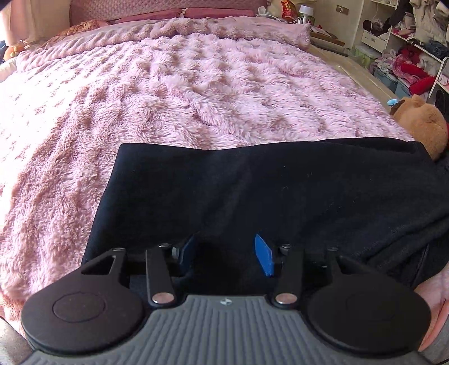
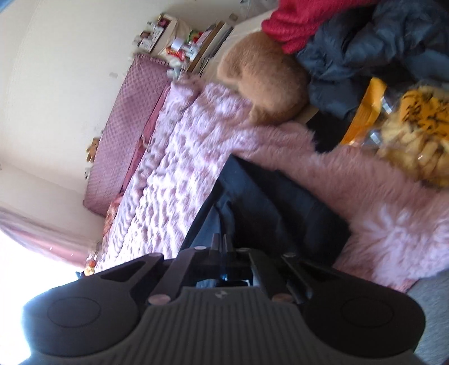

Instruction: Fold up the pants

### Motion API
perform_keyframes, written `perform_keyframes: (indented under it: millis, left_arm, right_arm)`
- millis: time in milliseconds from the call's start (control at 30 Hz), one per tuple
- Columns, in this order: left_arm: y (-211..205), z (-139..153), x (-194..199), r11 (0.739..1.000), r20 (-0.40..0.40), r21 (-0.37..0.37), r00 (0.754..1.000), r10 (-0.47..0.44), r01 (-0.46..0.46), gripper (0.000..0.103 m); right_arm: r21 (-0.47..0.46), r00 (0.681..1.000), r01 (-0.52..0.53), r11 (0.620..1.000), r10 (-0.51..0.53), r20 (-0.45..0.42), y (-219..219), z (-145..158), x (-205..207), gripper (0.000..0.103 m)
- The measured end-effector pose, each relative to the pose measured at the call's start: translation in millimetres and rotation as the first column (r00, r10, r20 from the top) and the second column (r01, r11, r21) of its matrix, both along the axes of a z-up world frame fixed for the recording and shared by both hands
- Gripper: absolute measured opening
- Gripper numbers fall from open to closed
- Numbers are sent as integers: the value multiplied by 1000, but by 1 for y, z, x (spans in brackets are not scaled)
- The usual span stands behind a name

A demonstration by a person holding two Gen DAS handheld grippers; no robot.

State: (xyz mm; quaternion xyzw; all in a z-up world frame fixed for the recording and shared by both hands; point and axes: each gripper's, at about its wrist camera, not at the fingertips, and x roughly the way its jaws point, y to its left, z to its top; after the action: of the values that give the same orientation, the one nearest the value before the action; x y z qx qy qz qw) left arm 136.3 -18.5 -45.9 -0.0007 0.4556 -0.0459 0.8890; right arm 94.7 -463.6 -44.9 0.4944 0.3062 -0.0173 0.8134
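Observation:
Black pants (image 1: 252,191) lie flat across the near edge of a bed covered with a fluffy pink blanket (image 1: 182,92). My left gripper (image 1: 227,250) is open, its blue-padded fingers (image 1: 263,255) resting over the near edge of the pants. In the tilted, blurred right wrist view, my right gripper (image 2: 223,244) is shut on a fold of the pants (image 2: 261,202), with fabric bunched between its close-set fingers.
A brown teddy bear (image 1: 421,123) sits at the right edge of the bed, also shown in the right wrist view (image 2: 261,81). Shelves with clothes (image 1: 407,42) stand at the right. A pink headboard (image 1: 168,8) is at the far end. A dark jacket (image 2: 378,50) and red garment (image 2: 308,19) lie beside the bed.

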Motion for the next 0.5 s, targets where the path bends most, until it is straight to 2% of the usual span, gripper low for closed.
perform_keyframes:
  millis: [33, 133, 233, 267, 300, 333, 367, 400, 500]
  left_arm:
    - [1, 0, 1, 1000, -4, -8, 1000, 2, -2, 57]
    - [3, -1, 2, 1000, -9, -19, 1000, 7, -7, 57]
    - [2, -2, 2, 1000, -3, -17, 1000, 7, -8, 57]
    - [2, -2, 2, 1000, -1, -14, 1000, 7, -7, 58]
    - [1, -3, 2, 1000, 0, -11, 1000, 8, -8, 58]
    - [1, -3, 1, 1000, 2, -9, 1000, 10, -10, 58]
    - [1, -3, 1, 1000, 3, -8, 1000, 11, -11, 58]
    - [1, -2, 0, 1000, 5, -8, 1000, 12, -12, 58]
    - [4, -1, -1, 1000, 9, -28, 1000, 14, -14, 58]
  right_arm:
    - [-12, 1000, 13, 1000, -14, -14, -6, 0, -3, 0]
    - [33, 1000, 4, 999, -4, -9, -20, -1, -14, 0]
    - [-39, 1000, -12, 999, 13, 27, -13, 9, -20, 2]
    - [-52, 999, -25, 998, 27, 40, -9, 11, -19, 6]
    - [-60, 998, -44, 997, 47, 53, -4, 14, -16, 20]
    - [-72, 996, -61, 996, 65, 59, 3, 16, -12, 42]
    - [-89, 995, -78, 993, 84, 61, 10, 17, -7, 50]
    - [-102, 992, -100, 990, 107, 63, 18, 18, -3, 56]
    - [-86, 983, -157, 984, 164, 77, 42, 15, 9, 57]
